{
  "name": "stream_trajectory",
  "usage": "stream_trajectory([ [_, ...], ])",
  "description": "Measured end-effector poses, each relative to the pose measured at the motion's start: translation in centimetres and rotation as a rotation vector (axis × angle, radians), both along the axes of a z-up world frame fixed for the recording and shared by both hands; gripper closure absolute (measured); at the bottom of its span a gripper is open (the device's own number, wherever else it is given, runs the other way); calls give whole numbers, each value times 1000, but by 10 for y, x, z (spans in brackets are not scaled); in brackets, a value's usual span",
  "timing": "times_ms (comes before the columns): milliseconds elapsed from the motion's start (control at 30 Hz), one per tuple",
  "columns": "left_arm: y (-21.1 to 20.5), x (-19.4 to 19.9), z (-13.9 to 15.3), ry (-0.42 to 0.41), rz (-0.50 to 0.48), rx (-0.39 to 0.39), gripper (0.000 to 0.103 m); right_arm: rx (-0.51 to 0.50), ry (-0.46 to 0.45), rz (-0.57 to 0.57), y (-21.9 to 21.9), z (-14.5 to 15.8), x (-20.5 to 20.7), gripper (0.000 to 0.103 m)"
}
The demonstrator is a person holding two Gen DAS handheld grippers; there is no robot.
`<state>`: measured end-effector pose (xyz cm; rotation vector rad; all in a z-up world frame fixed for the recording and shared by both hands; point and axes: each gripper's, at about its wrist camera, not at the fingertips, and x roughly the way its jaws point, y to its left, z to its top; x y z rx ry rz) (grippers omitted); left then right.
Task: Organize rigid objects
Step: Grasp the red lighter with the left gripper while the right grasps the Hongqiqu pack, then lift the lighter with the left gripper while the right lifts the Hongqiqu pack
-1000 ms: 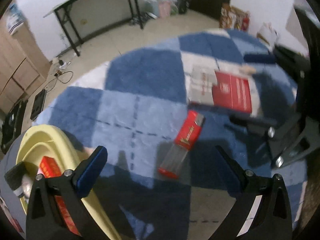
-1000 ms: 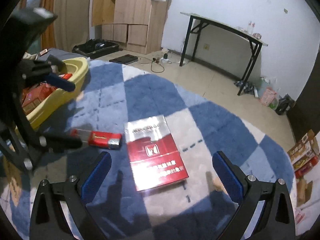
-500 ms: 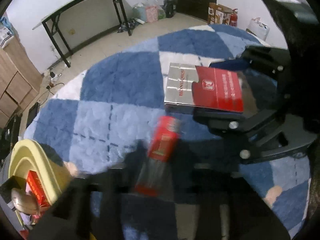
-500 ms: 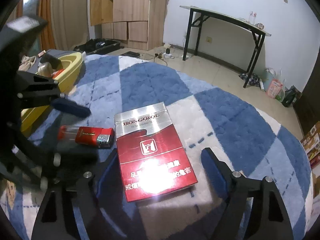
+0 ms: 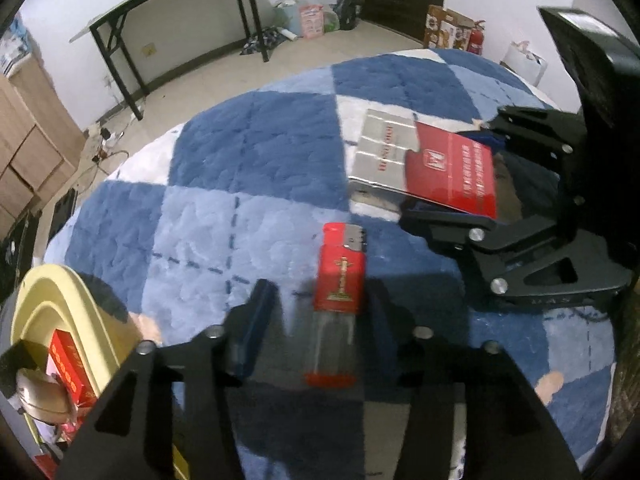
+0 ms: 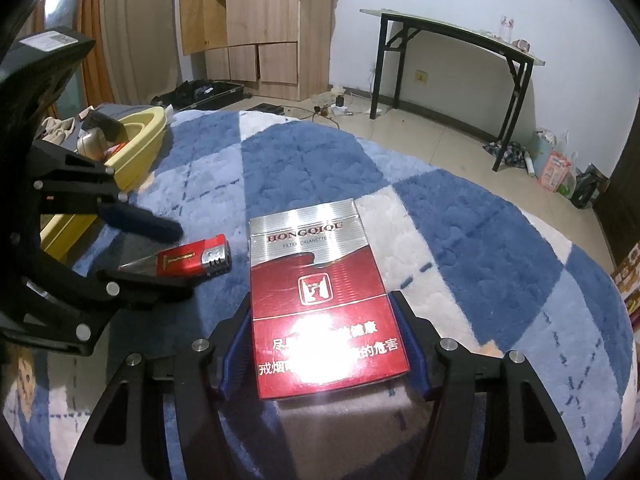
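Observation:
A red lighter (image 5: 340,280) with a clear body lies on the blue-and-white checked rug (image 5: 248,152). My left gripper (image 5: 322,300) straddles it, jaws opening. A gap shows on the lighter's left side, and the right pad is close by. In the right wrist view the lighter (image 6: 192,260) lies between the left gripper's (image 6: 160,252) fingers. A red-and-silver cigarette pack (image 6: 320,288) lies flat just right of it. My right gripper (image 6: 322,320) is closing on it, blue pads against both long sides. The left wrist view shows the pack (image 5: 432,160) in the right gripper (image 5: 460,176).
A yellow basket (image 5: 60,292) at the rug's left edge holds a red box and other small items; it also shows as the yellow basket (image 6: 144,128) in the right wrist view. Beyond the rug stand a black table (image 6: 460,36), wooden cabinets (image 6: 260,20) and bags on the floor.
Both grippers came down onto the rug and narrowed from wide open. The left now straddles the lighter, and the right's pads have closed in against the cigarette pack.

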<state>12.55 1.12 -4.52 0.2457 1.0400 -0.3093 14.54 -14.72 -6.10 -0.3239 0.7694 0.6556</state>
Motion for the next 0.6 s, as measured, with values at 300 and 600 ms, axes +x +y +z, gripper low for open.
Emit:
stream_trajectory([
  [300,1,0,-4,-10,-16,-34,59,-20,-9,0,3,-2,-1,39],
  [600,5,4,-1,-12,11,-56,78,-18,-15,-2,3,-3,-3,41],
])
